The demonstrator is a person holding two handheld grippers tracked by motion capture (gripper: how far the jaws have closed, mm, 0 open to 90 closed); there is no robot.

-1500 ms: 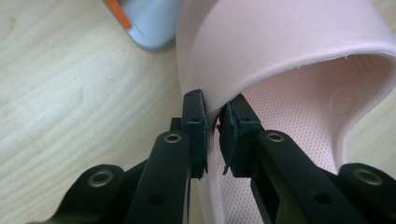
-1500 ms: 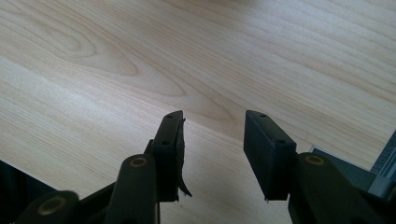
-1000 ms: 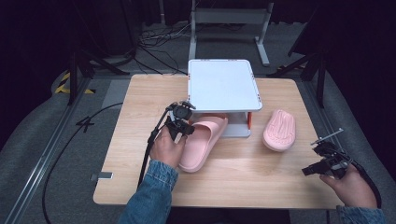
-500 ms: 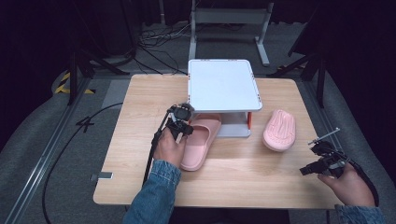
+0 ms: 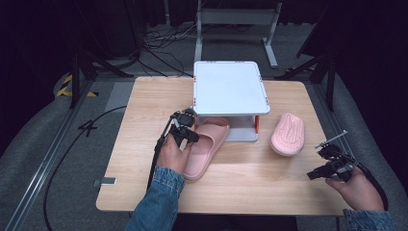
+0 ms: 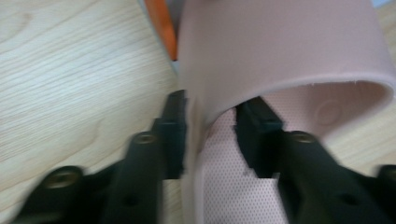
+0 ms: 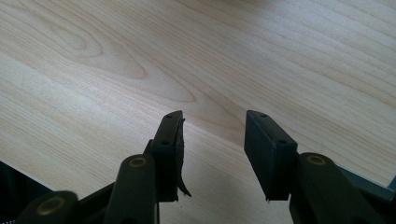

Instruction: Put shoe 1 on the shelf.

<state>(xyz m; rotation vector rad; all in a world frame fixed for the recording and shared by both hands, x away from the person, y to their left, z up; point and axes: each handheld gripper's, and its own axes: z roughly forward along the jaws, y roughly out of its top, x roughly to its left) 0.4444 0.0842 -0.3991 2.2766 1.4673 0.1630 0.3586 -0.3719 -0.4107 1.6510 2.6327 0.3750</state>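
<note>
Left gripper view: left gripper (image 6: 212, 135) just opening around slipper (image 6: 280, 51).

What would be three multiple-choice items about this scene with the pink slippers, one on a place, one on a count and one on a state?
1. Where does the toe of the pink foam slipper with the wide strap lie?
A. under the white two-level plastic rack
B. on top of the rack
C. off the wooden table

2. How many pink slippers are on the table?
A. one
B. two
C. three

3. How does the left gripper stand?
A. shut tight on nothing
B. far from any slipper
C. jaws apart on either side of the slipper's strap

Answers:
1 A, the high view shows its toe end tucked beneath the rack's top shelf.
2 B, a second pink slipper lying sole-up is to the right of the rack.
3 C, the left gripper view shows a gap between the pads and the strap edge; the jaws have just been opening.
</note>
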